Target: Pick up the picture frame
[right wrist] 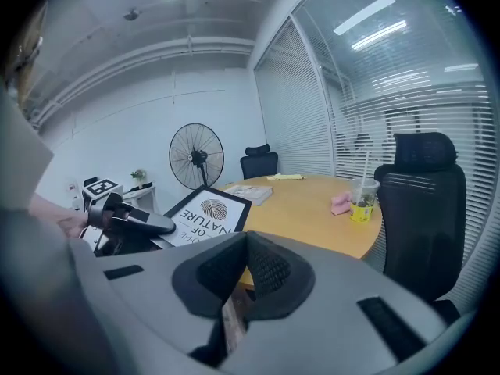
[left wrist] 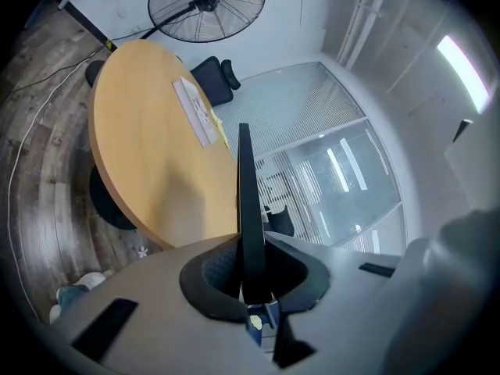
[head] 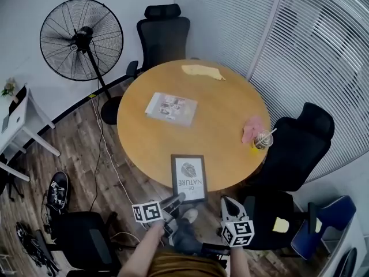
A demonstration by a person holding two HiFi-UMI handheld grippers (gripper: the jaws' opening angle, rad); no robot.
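A black picture frame (head: pixel 188 178) with a white print reading "OF NATURE" sits over the near edge of the round wooden table (head: pixel 219 114). My left gripper (head: pixel 177 199) is shut on the frame's near left corner. In the left gripper view the frame (left wrist: pixel 243 186) stands edge-on, clamped between the jaws of that gripper (left wrist: pixel 244 276). My right gripper (head: pixel 229 204) hovers just right of the frame, off the table edge, with nothing in it. Its jaws (right wrist: pixel 248 248) meet, and past them the frame (right wrist: pixel 207 213) and the left gripper (right wrist: pixel 133 223) show to the left.
On the table lie a booklet (head: pixel 171 108), a yellow cloth (head: pixel 202 71), a pink cloth (head: pixel 252 128) and a cup with a straw (head: pixel 263 140). Black office chairs (head: pixel 300 146) ring the table. A standing fan (head: pixel 81 39) is at the far left.
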